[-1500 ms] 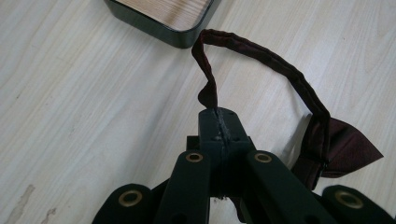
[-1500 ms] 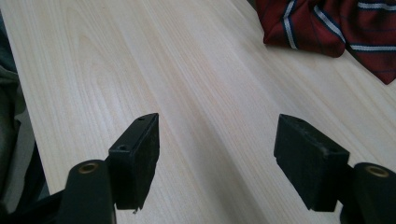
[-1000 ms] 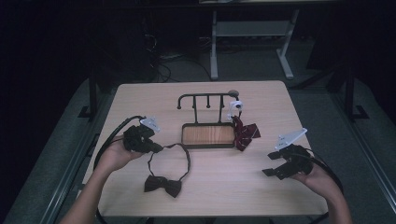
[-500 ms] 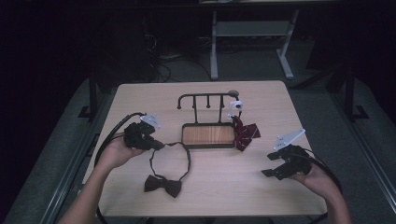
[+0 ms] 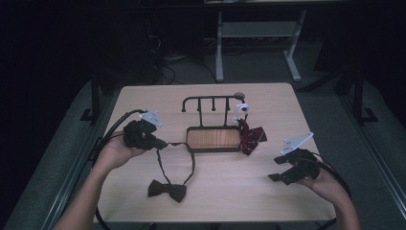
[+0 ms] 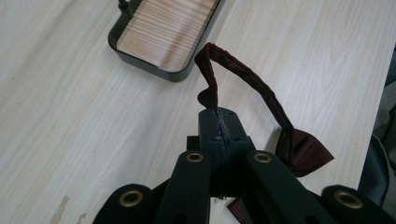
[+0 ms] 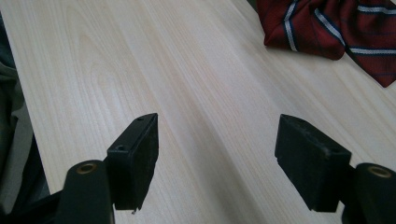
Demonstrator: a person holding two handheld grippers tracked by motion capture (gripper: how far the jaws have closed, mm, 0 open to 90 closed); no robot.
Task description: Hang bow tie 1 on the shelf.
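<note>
Centrally on the surface (image 5: 143, 96), ahead of both tongs, sits the wooden tray (image 5: 213, 139); left tongs (image 5: 160, 143) pinch the dark bow tie's strap (image 6: 243, 77), right tongs (image 5: 276, 168) gape empty near the striped tie (image 5: 250, 138).

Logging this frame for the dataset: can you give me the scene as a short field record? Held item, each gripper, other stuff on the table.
held item: dark bow tie, its strap pinched
left gripper: shut on the strap, bow end lying on the table
right gripper: open, nothing between the jaws, above bare table
rack: black hook stand with wooden tray, mid table
other tie: red striped tie, at the tray's right end
</note>
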